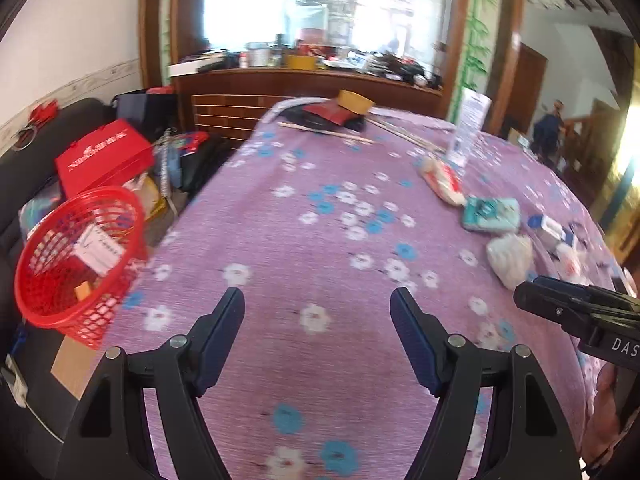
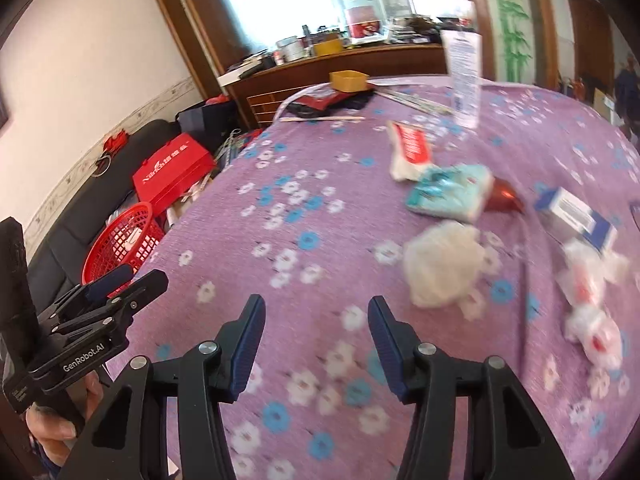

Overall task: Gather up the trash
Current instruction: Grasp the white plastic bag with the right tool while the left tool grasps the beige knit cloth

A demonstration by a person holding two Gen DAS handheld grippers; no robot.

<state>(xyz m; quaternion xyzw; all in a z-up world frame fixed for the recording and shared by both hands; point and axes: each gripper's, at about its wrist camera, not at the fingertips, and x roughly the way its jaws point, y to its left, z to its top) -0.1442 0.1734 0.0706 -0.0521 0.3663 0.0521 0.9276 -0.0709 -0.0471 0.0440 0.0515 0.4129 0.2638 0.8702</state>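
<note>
Left wrist | left tongs [image 1: 317, 308] empty, agape | basket [image 1: 76, 256] beside table [image 1: 320, 240]

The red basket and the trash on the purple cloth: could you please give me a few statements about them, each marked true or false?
1. The red basket stands at the left edge of the table, off the flowered cloth. True.
2. The left claw is shut on a wad of tissue. False: it is open and holds nothing.
3. A crumpled white wad lies on the cloth ahead and to the right of the right claw. True.
4. The red basket is empty. False: a white slip of paper and other bits lie in it.
5. The teal packet is already in the basket. False: it lies on the cloth.
</note>
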